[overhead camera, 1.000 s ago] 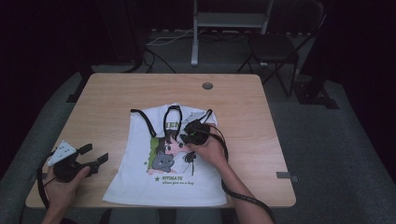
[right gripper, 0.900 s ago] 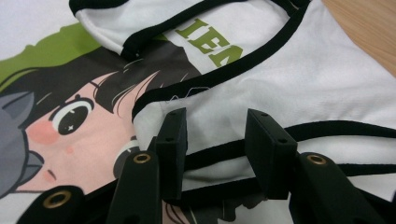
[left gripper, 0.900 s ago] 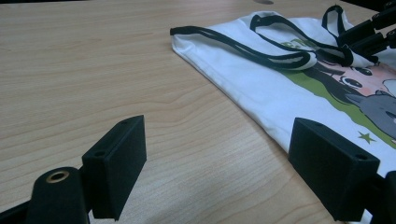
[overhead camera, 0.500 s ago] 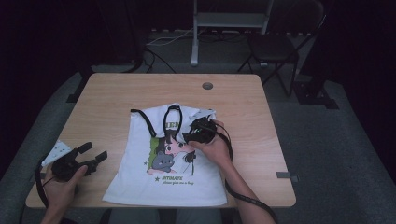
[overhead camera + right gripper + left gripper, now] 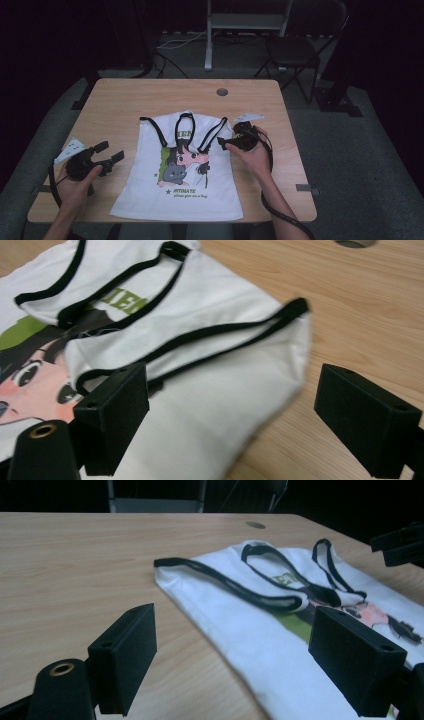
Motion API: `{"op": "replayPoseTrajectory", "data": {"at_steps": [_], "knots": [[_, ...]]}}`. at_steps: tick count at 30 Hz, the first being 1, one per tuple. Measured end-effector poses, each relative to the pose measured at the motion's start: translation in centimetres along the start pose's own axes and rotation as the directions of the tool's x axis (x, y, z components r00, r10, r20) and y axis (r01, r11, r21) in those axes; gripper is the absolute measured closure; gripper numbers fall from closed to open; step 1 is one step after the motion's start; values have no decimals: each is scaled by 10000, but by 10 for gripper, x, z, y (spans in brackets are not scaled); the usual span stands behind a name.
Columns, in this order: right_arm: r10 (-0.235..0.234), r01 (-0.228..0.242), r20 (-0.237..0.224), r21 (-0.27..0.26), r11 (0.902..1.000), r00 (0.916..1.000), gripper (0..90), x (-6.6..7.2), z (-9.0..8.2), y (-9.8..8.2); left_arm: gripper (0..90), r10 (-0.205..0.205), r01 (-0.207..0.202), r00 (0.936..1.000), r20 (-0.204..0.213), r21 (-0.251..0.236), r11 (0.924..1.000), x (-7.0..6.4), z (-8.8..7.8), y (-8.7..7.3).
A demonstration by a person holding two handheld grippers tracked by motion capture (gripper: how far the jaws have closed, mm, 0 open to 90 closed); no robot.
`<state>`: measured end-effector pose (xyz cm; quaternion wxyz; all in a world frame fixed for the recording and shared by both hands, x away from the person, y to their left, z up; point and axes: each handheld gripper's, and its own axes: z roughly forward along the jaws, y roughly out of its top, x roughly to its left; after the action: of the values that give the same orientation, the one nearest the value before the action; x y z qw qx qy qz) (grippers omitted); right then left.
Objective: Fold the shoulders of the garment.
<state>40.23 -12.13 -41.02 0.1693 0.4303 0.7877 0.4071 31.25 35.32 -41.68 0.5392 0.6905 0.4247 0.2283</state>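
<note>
A white tank top (image 5: pixel 177 170) with black trim and a cartoon print lies flat in the middle of the wooden table (image 5: pixel 125 100), straps toward the far edge, hem at the near edge.

The right gripper (image 5: pixel 231 141) hovers just off the garment's right armhole, beside the right shoulder strap. Its jaws have just been opening and now stand wide with nothing pinched between them. In the right gripper view (image 5: pixel 225 415) the strap's black-edged fold and the white cloth lie below and between the two black blocks, with bare wood to the right.

The left gripper (image 5: pixel 107 154) sits over bare wood well to the left of the shirt, near the table's left edge. Its jaws are spread wide and empty; in the left gripper view (image 5: pixel 230 655) the tank top (image 5: pixel 260 630) stretches away to the right, and its left shoulder strap lies ahead, apart from the jaws.

Compared with a second ago, the right gripper has come off the middle of the chest print, where it was closed down on the cloth, and has shifted right to the armhole edge. The left gripper has edged a little up and toward the shirt. The tank top now lies smoother across the chest.
</note>
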Motion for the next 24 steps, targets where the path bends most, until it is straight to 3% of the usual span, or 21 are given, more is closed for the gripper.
{"op": "replayPoseTrajectory", "data": {"at_steps": [4, 12, 17, 24], "knots": [[376, -375, 102, -115, 9992, 9992, 130, -10, -8, -8, 188, -40, 40, 9999, 109, -25, 10000, 2, 11, 8], [638, -633, 361, -150, 9979, 9973, 131, -28, -21, -18, 188, 55, -55, 9999, 114, 44, 10000, 1, 28, 20], [616, -609, 455, -180, 9980, 9971, 130, -30, -27, -16, 188, 103, -101, 9998, 157, -105, 9999, 0, 29, 25], [567, -557, 425, -245, 9981, 9975, 130, -28, -29, -14, 188, -42, 42, 10000, 61, -5, 10000, 4, 28, 17]]}}
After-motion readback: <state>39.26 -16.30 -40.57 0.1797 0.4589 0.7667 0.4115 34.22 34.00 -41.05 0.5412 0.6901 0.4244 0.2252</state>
